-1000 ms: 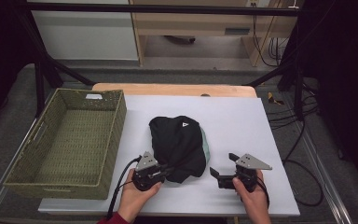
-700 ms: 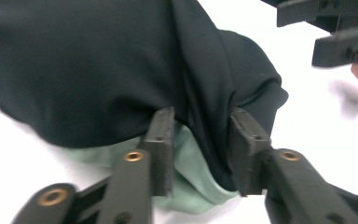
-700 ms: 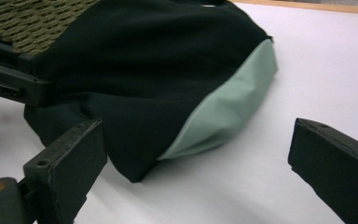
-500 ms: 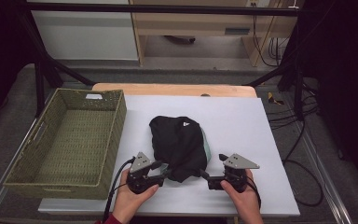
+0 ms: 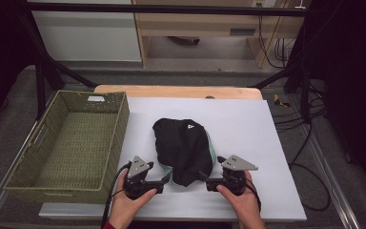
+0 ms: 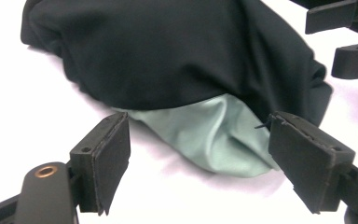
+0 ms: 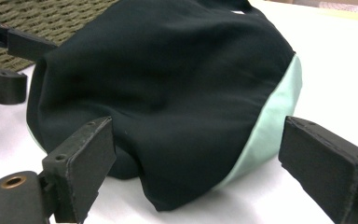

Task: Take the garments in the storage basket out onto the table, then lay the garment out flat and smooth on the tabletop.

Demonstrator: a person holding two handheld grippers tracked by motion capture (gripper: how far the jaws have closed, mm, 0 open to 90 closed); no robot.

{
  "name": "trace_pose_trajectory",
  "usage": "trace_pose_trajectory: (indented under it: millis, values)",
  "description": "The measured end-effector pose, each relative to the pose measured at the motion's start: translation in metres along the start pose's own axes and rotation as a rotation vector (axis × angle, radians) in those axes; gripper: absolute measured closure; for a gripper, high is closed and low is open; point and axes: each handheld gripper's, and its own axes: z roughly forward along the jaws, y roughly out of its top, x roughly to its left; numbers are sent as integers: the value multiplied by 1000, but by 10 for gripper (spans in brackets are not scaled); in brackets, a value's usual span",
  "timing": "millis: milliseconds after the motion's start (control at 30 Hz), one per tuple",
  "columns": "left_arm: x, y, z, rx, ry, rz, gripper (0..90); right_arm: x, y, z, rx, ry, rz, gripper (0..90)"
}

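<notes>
The black garment [image 5: 181, 149] with its pale green lining lies heaped mid-counter [image 5: 248, 124], beside the basket [image 5: 66, 143]. The left tongs [image 5: 167, 178] have just been opening and hold nothing; the right tongs [image 5: 204, 180] gape, closing slightly around the hem. Next, I'd judge, both must bite cloth.

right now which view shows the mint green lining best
The left gripper view: the lining spills out from under the black garment as a wide fold. The right gripper view shows it as a strip along the edge; the high view shows thin slivers.
</notes>
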Motion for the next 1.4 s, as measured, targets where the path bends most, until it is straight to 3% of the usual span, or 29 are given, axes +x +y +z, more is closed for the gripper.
trace_pose_trajectory:
  millis: [200,333,533,600,700,833,1000,1200,1400]
  values:
    - [2,-1,1,23,43,17,187,9,4,15,34,21,-25,114]
    - [3,-1,1,26,54,18,188,17,5,29,93,-21,-114,115]
    - [5,-2,1,33,64,12,192,18,6,42,123,-24,-108,173]
    - [6,-1,0,28,67,11,193,16,6,41,120,-22,-101,241]
    - [8,-1,-1,26,72,9,193,14,5,39,130,-2,-94,413]
    - [9,-1,-2,28,74,8,196,16,4,38,134,24,-116,601]
    - [11,1,-4,23,81,8,201,13,2,31,118,17,-127,803]
    - [12,2,-5,23,85,12,203,4,0,20,111,9,-123,835]
    - [14,2,-7,21,90,11,205,-3,-3,0,106,-39,-106,838]
